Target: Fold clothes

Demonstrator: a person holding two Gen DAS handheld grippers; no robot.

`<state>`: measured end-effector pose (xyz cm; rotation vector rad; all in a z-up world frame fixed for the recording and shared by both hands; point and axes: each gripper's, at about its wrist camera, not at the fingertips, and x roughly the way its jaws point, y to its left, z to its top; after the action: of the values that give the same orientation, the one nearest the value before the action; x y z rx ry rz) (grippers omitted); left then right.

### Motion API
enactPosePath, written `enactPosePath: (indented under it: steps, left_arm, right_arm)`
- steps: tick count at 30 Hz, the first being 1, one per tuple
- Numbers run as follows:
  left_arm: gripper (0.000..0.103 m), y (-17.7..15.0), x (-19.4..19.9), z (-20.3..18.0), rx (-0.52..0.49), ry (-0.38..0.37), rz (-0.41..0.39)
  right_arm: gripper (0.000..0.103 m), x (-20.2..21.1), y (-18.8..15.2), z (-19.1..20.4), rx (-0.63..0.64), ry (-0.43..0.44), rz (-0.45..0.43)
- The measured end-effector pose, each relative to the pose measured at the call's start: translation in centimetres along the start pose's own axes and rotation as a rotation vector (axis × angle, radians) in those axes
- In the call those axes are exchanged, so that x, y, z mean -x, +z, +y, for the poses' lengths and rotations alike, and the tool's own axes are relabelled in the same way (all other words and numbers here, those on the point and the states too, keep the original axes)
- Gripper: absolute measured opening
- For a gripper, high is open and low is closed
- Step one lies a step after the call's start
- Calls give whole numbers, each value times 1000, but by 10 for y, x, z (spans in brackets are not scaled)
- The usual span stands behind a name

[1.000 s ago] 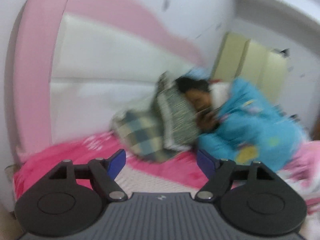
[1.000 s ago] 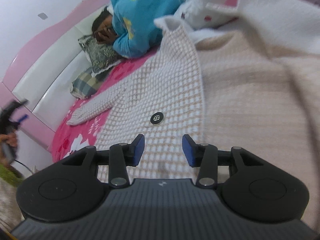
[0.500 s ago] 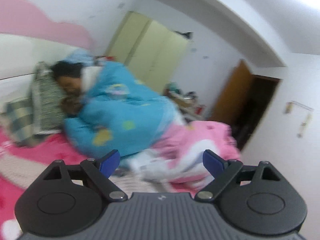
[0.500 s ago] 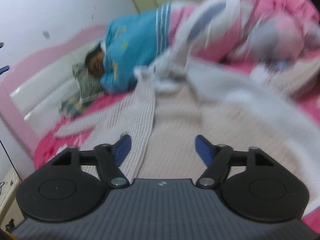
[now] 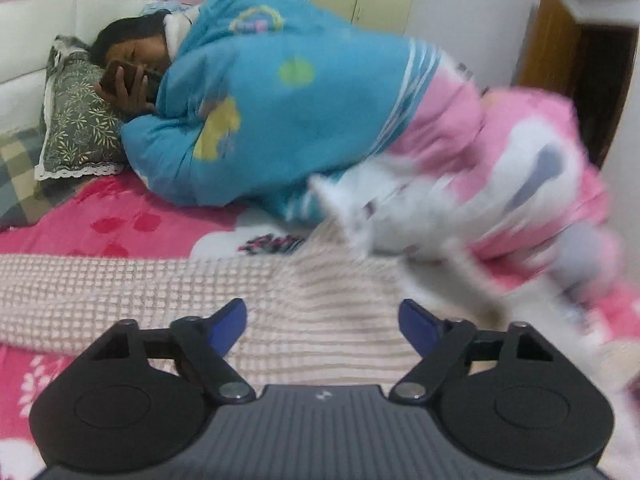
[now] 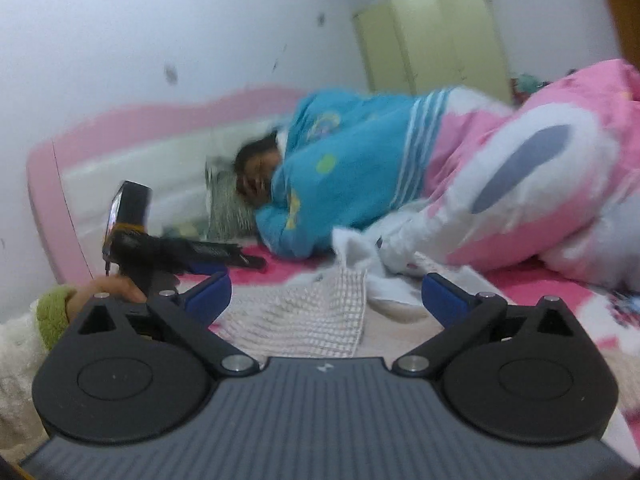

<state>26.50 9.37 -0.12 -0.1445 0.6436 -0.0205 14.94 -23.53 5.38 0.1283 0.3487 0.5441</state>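
L gripper point(image 5: 322, 322) spread wide, holding nothing, low center over checked cardigan point(image 5: 120, 288) on pink bed point(image 5: 112, 232). R gripper point(image 6: 325, 296) also spread, empty; I see cardigan mid-frame, person under blue quilt point(image 6: 352, 168) behind.

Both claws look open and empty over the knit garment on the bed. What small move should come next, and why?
Probably lower the left claw onto the checked knit garment and close on its edge. Both claws are open and hold nothing, and the garment lies spread flat on the pink bedsheet, directly under the left claw. The right claw hovers over its bunched collar end, ready to follow.
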Motion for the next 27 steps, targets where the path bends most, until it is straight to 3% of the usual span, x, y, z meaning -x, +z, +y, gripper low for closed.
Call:
enactPosePath:
  steps: [2, 6, 9, 13, 16, 17, 19, 20, 24, 27]
  left_arm:
    - [74, -16, -29, -3, -40, 33, -28]
    - [73, -42, -68, -5, -55, 68, -21]
    - [72, -63, -81, -1, -53, 73, -15]
    - [72, -69, -82, 4, -24, 53, -32]
    - [73, -71, -84, 2, -32, 52, -35]
    - [73, -71, -84, 2, -38, 54, -36]
    - [73, -72, -83, 2, -36, 52, -40]
    - [73, -72, -82, 3, -30, 50, -41]
    - [73, -71, -81, 6, -14, 51, -41]
    - [73, -71, -82, 4, -23, 59, -36]
  right_arm:
    - [101, -57, -2, -10, 24, -41, 82]
    - [100, -148, 3, -43, 145, -219, 188]
    - [99, -216, 6, -68, 237, -351, 267]
    - [95, -301, 3, -89, 368, -442, 443]
    - [72, -339, -6, -123, 291, -496, 580]
    - [52, -347, -9, -137, 228, -493, 621]
    - [37, -338, -9, -156, 107, -476, 606]
    - [16, -333, -9, -166, 48, -468, 597]
    - [3, -264, 17, -162, 7, -496, 372]
    - [3, -218, 25, -150, 50, -535, 232]
